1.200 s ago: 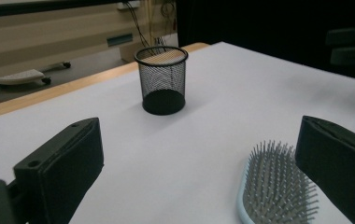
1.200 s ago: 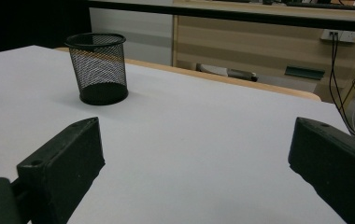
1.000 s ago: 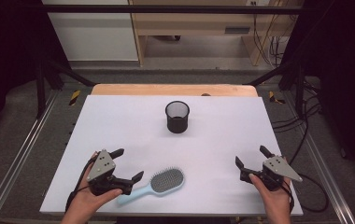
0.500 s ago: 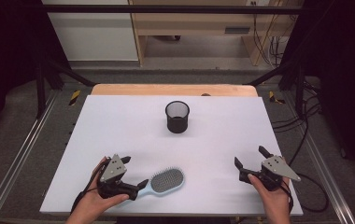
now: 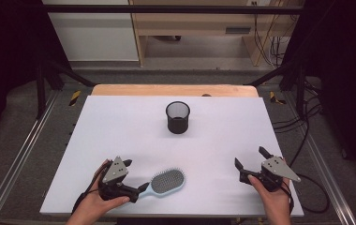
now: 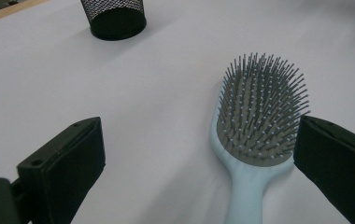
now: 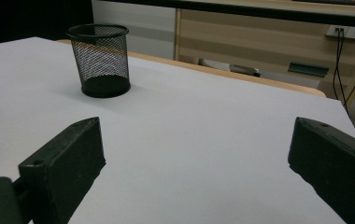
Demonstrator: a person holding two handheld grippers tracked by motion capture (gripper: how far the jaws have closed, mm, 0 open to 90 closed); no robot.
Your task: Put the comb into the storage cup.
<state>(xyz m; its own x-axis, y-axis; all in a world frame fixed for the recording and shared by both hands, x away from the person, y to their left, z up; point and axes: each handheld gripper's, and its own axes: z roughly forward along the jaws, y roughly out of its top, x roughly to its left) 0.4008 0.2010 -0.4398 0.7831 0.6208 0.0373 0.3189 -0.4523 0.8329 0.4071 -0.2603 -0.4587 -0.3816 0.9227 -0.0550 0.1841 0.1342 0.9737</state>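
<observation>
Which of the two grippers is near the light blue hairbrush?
The left gripper: its open jaws flank the light blue plastic hairbrush. The right gripper rests apart, over bare table.

Even overhead light falls on the white tabletop (image 5: 120, 122), while the surroundings sink into darkness. The mesh cup (image 5: 178, 117) casts only a soft shadow. In both gripper views the near black jaws are slightly blurred.
</observation>
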